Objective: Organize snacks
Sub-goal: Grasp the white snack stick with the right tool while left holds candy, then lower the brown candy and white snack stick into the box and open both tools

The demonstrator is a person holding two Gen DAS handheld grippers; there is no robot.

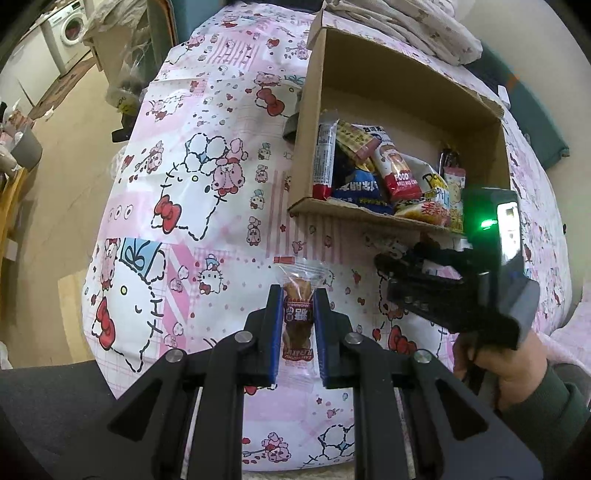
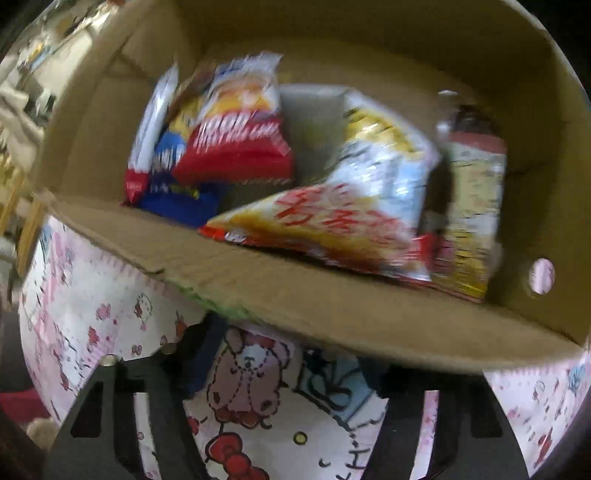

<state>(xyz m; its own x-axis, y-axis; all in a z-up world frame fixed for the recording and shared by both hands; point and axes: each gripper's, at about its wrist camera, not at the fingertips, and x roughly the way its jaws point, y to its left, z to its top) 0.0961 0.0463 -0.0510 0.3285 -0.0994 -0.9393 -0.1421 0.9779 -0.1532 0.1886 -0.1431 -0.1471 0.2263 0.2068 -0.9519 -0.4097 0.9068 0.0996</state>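
My left gripper (image 1: 297,295) is shut on a small clear packet with a brown snack and a dark red label (image 1: 297,314), just above the Hello Kitty cloth. A cardboard box (image 1: 402,70) stands at the upper right and holds several snack packs (image 1: 397,170). My right gripper (image 1: 413,266), held in a hand, hovers just in front of the box's near edge. In the blurred right wrist view the box (image 2: 332,306) fills the frame with the snack packs (image 2: 332,214) inside. The right fingers (image 2: 195,354) are wide apart with nothing between them.
The pink and white Hello Kitty cloth (image 1: 192,177) covers the table. Folded fabric (image 1: 417,26) lies behind the box. To the left is bare floor with a washing machine (image 1: 72,29) and a grey bin (image 1: 26,146).
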